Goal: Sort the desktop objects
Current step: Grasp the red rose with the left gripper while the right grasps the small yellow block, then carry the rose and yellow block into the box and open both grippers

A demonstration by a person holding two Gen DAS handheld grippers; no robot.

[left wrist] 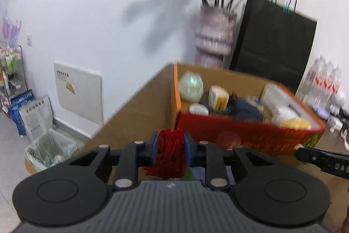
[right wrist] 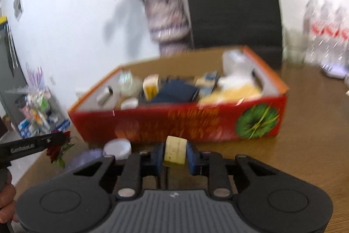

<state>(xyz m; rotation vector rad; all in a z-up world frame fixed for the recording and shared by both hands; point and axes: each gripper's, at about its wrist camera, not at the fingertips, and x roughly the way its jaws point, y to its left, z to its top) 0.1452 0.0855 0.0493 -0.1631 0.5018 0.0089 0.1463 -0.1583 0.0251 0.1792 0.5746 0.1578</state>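
Both tongs loaded, near edge of the surface (right wrist: 305,134). Left tongs (left wrist: 170,146) are clamped on a red artificial rose (left wrist: 171,152), blue pads squeezing the bloom from both sides, so soft petals take the grip and the green leaf hangs below. Right tongs (right wrist: 175,153) are clamped on a small pale yellowish block (right wrist: 175,151), maybe an eraser or a sponge, can't tell; it is held by its flat sides, which keeps it from twisting. A white round lid-like thing (right wrist: 117,147) and something lavender sit just left of the right tongs, still out on the surface, likely left to sort. Just beyond, the red-and-orange cardboard box (right wrist: 174,121) is open-topped and already crowded with a globe-like ball, small cartons, a dark blue pouch and white and yellow soft items; looks like the collection bin, so both held items probably go in there. Next move judged: carry over the near wall and release into a gap. Far behind: a vase of pinkish flowers (left wrist: 214,36) and a black paper bag (left wrist: 274,40) against the wall, with bottled water far right.
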